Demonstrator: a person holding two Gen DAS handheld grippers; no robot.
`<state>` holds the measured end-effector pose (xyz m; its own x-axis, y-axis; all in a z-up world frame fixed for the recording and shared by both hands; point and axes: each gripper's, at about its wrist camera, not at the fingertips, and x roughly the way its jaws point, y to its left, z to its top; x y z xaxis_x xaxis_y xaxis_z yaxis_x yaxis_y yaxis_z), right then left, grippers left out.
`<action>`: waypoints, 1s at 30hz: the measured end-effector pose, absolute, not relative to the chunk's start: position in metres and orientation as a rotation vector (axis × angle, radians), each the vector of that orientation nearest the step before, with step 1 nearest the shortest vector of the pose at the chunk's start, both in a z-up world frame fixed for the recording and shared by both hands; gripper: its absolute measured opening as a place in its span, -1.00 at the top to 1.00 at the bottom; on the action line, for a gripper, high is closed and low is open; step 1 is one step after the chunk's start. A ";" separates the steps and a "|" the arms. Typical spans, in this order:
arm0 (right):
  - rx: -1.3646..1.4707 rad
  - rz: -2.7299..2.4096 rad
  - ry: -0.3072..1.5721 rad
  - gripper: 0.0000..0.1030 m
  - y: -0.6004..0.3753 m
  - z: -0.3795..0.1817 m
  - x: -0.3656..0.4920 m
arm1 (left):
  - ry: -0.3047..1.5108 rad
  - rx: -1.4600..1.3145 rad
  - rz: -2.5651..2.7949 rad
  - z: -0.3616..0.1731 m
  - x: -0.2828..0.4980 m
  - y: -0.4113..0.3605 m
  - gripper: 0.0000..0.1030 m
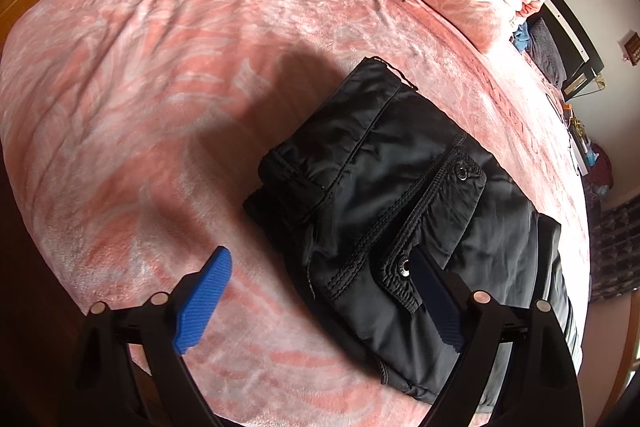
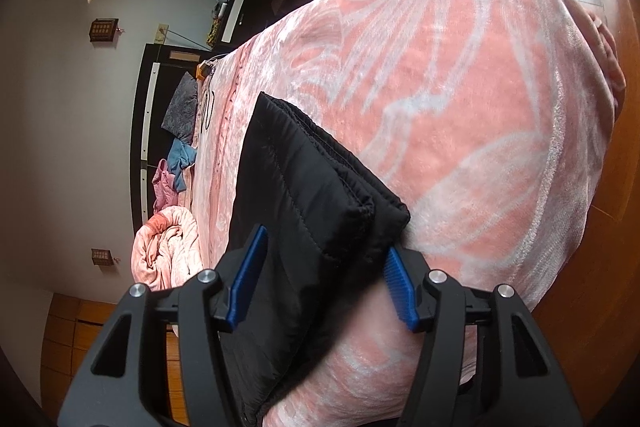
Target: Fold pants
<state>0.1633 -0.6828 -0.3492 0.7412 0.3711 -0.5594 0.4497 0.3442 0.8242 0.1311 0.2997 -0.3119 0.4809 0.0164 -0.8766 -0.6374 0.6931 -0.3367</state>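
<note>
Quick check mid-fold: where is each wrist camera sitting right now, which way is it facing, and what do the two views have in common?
Left wrist: above the bed, angled steeply down onto the folded black pants on the pink blanket; shows the left gripper, jaws wide, nothing held.
Right wrist: low at the bed edge, looking along the pants' folded end toward the dark headboard; shows the right gripper, fingers either side of the fabric, not pressing.
Shared: pants, blanket, headboard.
</note>
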 end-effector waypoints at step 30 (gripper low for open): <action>1.085 -0.044 0.777 0.63 -0.659 -0.285 0.183 | 0.992 -0.651 0.439 -0.326 0.146 0.288 -0.80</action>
<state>0.1827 -0.6588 -0.2848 0.7398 0.3304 -0.5862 0.3943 0.4931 0.7755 0.1459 0.2877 -0.3260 0.4858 0.0484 -0.8727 -0.6130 0.7307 -0.3007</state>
